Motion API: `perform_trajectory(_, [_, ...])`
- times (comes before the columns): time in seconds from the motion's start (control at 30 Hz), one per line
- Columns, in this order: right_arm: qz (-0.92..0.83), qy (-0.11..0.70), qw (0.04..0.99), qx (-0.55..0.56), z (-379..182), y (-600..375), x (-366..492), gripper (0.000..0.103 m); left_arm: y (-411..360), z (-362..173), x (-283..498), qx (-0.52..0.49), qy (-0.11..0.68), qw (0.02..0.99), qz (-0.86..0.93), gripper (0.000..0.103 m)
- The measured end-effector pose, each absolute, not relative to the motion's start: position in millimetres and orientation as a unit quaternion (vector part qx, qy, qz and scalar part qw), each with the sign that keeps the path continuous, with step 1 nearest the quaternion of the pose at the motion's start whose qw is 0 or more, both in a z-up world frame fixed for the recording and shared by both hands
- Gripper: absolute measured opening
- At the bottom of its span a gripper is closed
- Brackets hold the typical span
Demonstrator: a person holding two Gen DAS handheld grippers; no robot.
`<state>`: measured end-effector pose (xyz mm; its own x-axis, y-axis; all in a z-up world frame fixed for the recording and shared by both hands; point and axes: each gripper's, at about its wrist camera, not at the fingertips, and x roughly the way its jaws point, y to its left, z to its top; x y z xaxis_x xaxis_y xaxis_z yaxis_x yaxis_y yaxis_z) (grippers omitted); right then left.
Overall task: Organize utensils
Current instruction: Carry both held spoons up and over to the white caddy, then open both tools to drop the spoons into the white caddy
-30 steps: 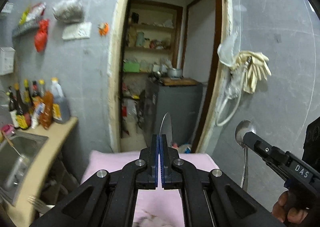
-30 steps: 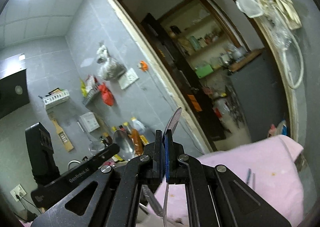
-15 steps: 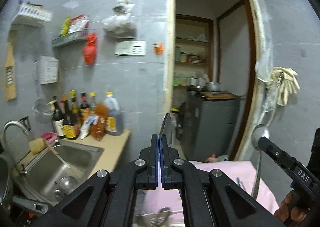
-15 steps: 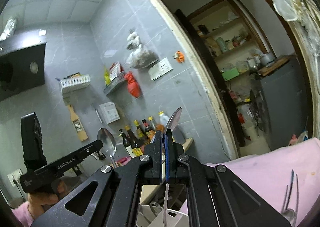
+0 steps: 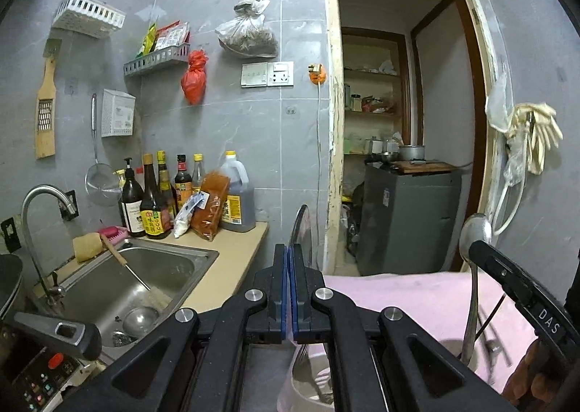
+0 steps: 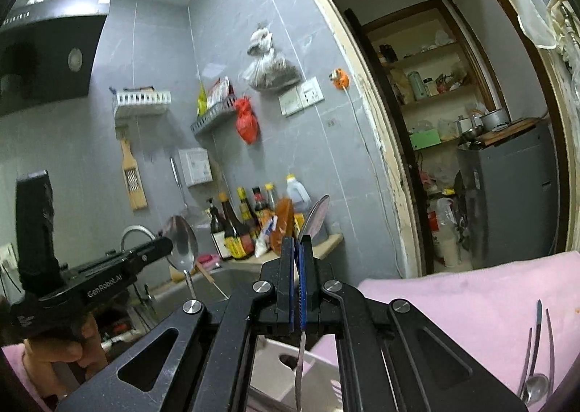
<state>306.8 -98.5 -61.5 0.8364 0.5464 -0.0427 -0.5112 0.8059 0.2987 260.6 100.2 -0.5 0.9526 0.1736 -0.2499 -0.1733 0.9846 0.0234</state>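
My left gripper [image 5: 289, 259] is shut on a steel spoon [image 5: 302, 234], bowl up. It also shows in the right wrist view [image 6: 183, 248], at the left. My right gripper [image 6: 298, 252] is shut on a second steel spoon [image 6: 315, 218], bowl up, handle hanging below the jaws. That spoon shows in the left wrist view [image 5: 473, 267] at the right. Both are held above a white utensil holder [image 5: 308, 386] with a fork in it; the holder shows under my right gripper [image 6: 282, 372]. Several more utensils [image 6: 536, 357] lie on the pink cloth [image 6: 471, 299].
A steel sink [image 5: 137, 285] with a faucet [image 5: 40, 205] lies to the left, with bottles [image 5: 156, 201] on the beige counter [image 5: 224, 267] behind it. An induction cooker [image 5: 40, 372] sits at lower left. A doorway [image 5: 398, 140] opens ahead.
Both grippers have swung left and tilted down, each still holding its spoon. The sink, the counter and the white holder have come into view below them.
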Motion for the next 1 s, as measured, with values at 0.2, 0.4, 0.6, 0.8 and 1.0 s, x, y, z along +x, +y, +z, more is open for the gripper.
perform_trajectory(0.2, [0.272, 0.069, 0.953, 0.11, -75, -94, 307, 0.002, 93, -18, 262, 0.01, 0.13, 0.988, 0.082, 0.002])
perform_trajectory(0.4, [0.268, 0.071, 0.956, 0.098, -76, -96, 303, 0.002, 88, -27, 265, 0.012, 0.14, 0.988, 0.068, 0.002])
perform_trajectory(0.6, [0.271, 0.084, 0.953, 0.102, -66, -103, 300, 0.004, 93, -35, 267, -0.03, 0.176, 0.984, 0.02, 0.005])
perform_trajectory(0.8, [0.27, 0.088, 0.951, 0.122, -45, -116, 291, 0.022, 103, -39, 267, -0.088, 0.213, 0.973, -0.022, 0.007])
perform_trajectory(1.0, [0.202, 0.092, 0.969, 0.111, -1, -144, 273, 0.063, 91, -15, 259, -0.094, 0.218, 0.971, -0.027, 0.039])
